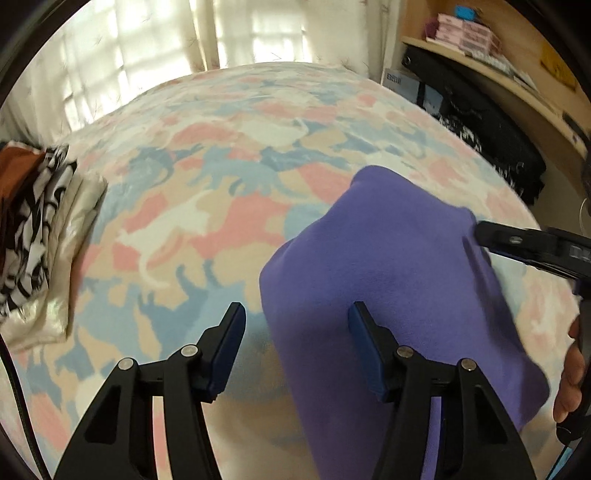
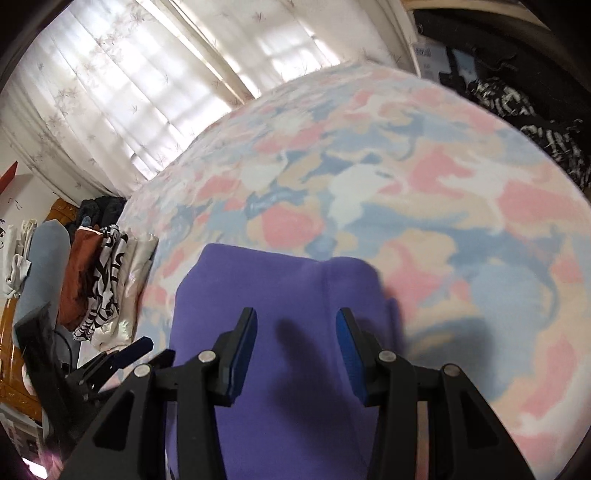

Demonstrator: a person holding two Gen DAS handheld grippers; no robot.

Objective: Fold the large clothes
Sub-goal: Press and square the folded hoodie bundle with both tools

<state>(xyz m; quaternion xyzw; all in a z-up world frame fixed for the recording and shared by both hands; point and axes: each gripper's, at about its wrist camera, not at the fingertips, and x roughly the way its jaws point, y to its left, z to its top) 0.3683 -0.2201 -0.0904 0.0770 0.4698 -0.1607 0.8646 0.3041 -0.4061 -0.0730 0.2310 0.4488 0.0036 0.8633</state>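
Purple garment, fleece-like, type not clear, lies on the bed over the cat-print cover, at the near edge and toward the right side. It looks already folded into a narrow strip: long axis runs from the near edge out toward the middle of the bed, the squared-off far end pointing at the curtained window.

Left gripper hovers at the strip's left border, fingers spread wide, grasping nothing. Right gripper sits over the garment, fingers also apart and empty; in the left view it comes in from the right at the cloth's right side.

Step, as I judge it: between folds, lengthwise folds done, cross fold pending. Next move likely calls for pinching one short end at both corners and carrying it over the other end to halve the length, keeping the borders lined up.

Stack of folded clothes sits at the bed's left edge, well apart.
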